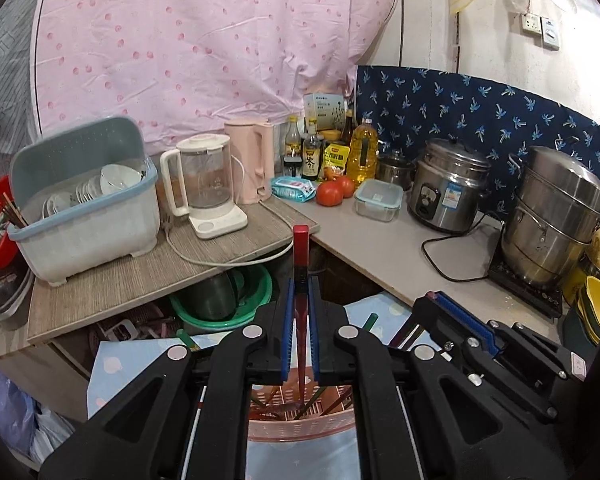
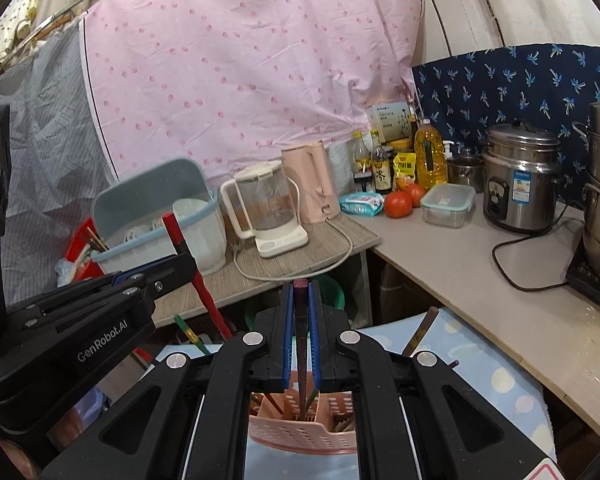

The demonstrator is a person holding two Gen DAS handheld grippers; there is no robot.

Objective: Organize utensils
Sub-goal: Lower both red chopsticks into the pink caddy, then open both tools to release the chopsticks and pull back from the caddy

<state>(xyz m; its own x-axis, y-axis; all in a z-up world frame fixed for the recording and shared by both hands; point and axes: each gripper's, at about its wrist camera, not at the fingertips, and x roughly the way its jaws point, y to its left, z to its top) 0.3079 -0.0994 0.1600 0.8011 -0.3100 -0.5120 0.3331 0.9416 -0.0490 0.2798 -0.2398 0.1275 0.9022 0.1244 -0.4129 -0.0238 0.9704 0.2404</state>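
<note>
Above cluttered kitchen counters (image 1: 380, 256), each hand-held gripper tilts downward, pinching one chopstick: left (image 1: 301, 284) red (image 1: 301, 248), right (image 2: 301, 292) dark (image 2: 301, 320).

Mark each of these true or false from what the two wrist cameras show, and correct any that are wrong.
1. The left gripper is shut on a red chopstick. True.
2. The right gripper is open and holds nothing. False: it is shut on a dark chopstick.
3. A pink perforated basket sits below both grippers with chopsticks in it. True.
4. The two tomatoes lie inside the dish rack. False: they lie on the counter beside a lidded clear container.
5. The rice cooker has a black cord running from it. True.
</note>
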